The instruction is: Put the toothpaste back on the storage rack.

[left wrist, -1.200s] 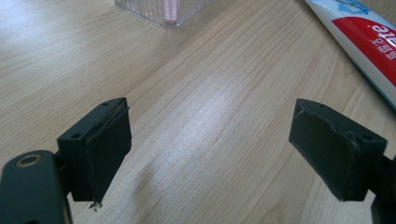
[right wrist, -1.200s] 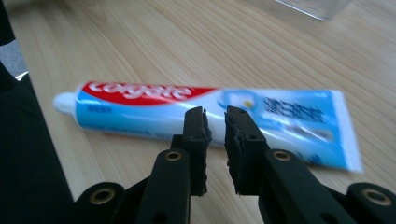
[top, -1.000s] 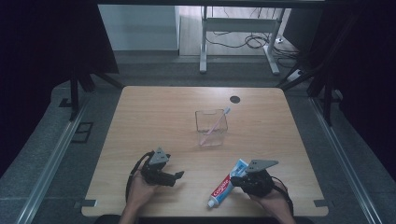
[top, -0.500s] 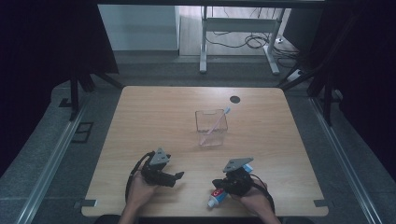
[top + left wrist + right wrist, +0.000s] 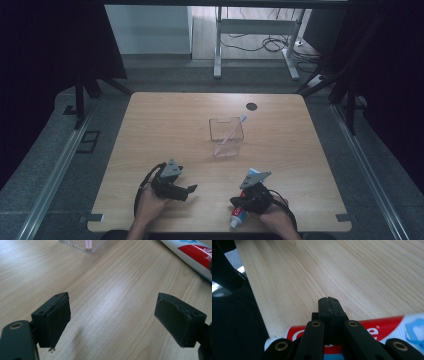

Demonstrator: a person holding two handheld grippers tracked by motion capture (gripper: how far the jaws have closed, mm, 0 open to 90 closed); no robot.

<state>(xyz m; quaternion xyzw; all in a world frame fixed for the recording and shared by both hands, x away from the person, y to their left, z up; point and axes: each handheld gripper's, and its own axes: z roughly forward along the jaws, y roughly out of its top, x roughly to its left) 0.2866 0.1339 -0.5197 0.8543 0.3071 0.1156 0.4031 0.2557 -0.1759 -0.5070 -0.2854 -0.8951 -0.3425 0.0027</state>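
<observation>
— So, where was the toothpaste tube (image 5: 237, 215) at that point?

— It lay flat at the near edge of the surface (image 5: 165, 120), on my right side, cap end toward me. In the right gripper view its red and white body (image 5: 384, 326) ran crosswise under the linkage.

— And the right claw?

— The right claw (image 5: 239, 202) sat directly over the tube. I saw its jaws pressed flat together with only a thin seam between them, their tips out past the tube over bare wood. Whether the tube was caught lower in the mechanism, I could not tell.

— The left one?

— The left claw (image 5: 189, 190) rested low on the surface, near the tube but apart from it. Its jaws stood wide apart with only wood grain between them.

— Anything else out there?

— A clear square container (image 5: 226, 136) stood toward the middle of the surface, well apart from both claws, with a toothbrush (image 5: 235, 128) leaning inside it, head up at the far right corner.
</observation>
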